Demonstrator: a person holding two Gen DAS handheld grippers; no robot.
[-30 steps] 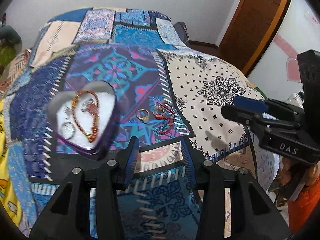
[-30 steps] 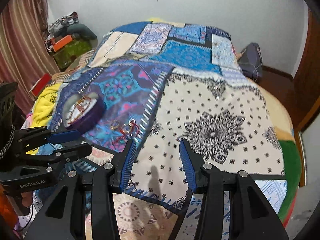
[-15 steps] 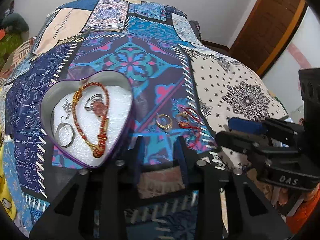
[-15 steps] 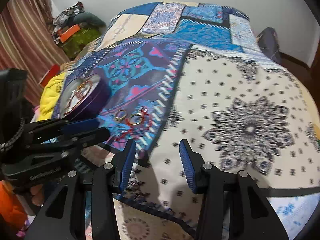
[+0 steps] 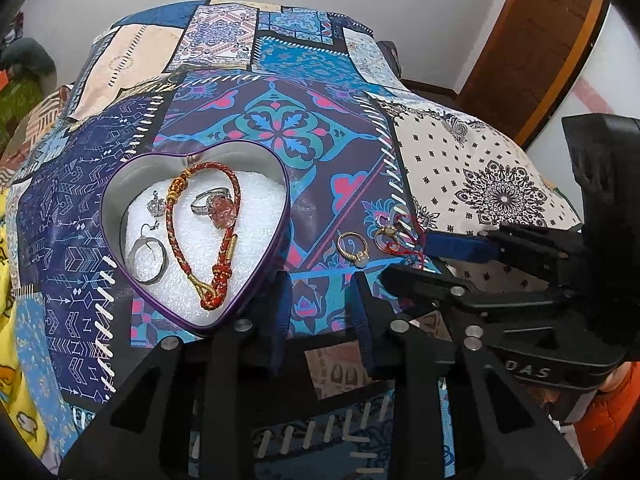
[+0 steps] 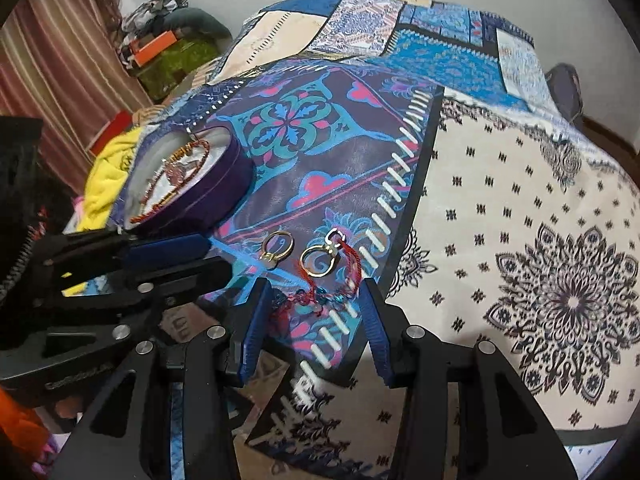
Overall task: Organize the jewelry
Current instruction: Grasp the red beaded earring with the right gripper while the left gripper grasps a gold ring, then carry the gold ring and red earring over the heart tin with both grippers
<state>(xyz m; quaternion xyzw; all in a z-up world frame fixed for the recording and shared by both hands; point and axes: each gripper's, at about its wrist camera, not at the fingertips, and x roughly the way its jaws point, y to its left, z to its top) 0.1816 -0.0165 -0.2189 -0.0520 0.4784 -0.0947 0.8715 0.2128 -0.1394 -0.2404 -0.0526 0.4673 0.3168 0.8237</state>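
Observation:
A purple heart-shaped tin (image 5: pixel 120 184) (image 6: pixel 224 184) lies open on the patterned bedspread. In it are a red-gold braided bracelet (image 5: pixel 224 240), a pink-stone ring (image 5: pixel 218 206), a silver ring (image 5: pixel 146 258) and a small charm (image 5: pixel 156 206). On the cloth to its right lie a gold ring (image 5: pixel 352 248) (image 6: pixel 278 246), a second gold ring (image 5: pixel 386 236) (image 6: pixel 318 262) and a red thread bracelet (image 6: pixel 344 280). My left gripper (image 5: pixel 320 300) is open and empty, low, just before the tin and the gold ring. My right gripper (image 6: pixel 316 320) is open, its fingers on either side of the red thread bracelet.
The bedspread (image 6: pixel 520 200) covers the whole bed. A wooden door (image 5: pixel 540 40) stands at the far right. Clothes and boxes (image 6: pixel 168 48) are piled by a curtain at the left. A yellow cloth (image 6: pixel 108 176) lies beside the tin.
Both grippers have moved forward and down toward the jewelry. The left gripper's fingers have drawn somewhat closer together. The right gripper now straddles the red thread bracelet.

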